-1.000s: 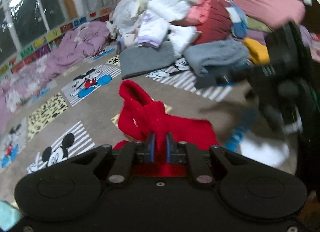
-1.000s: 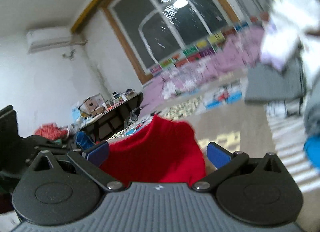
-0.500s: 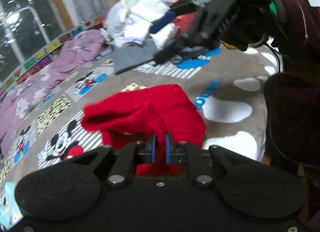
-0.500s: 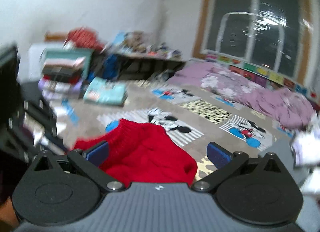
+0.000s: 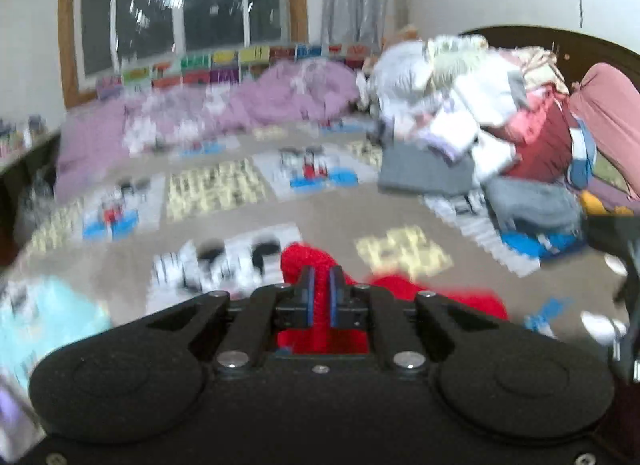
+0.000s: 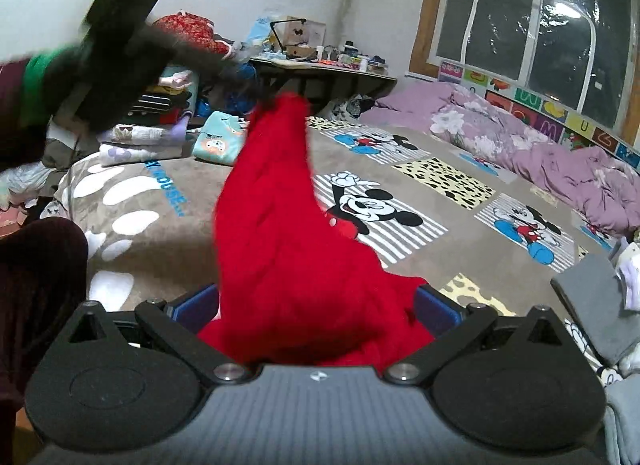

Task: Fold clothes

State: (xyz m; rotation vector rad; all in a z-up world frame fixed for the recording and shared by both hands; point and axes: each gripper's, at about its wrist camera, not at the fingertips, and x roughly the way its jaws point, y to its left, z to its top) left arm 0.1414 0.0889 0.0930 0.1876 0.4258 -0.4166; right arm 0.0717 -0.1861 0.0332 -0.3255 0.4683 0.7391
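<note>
Two tools: left tool (image 5: 319, 293) pinching red sweater (image 6: 296, 249); right tool (image 6: 318, 309) wide, sweater draped between.

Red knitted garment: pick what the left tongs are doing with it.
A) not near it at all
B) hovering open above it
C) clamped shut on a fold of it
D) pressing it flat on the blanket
C: in the left wrist view the left tongs stand pinched together with a fold of the red knitted garment between their blue pads.
</note>
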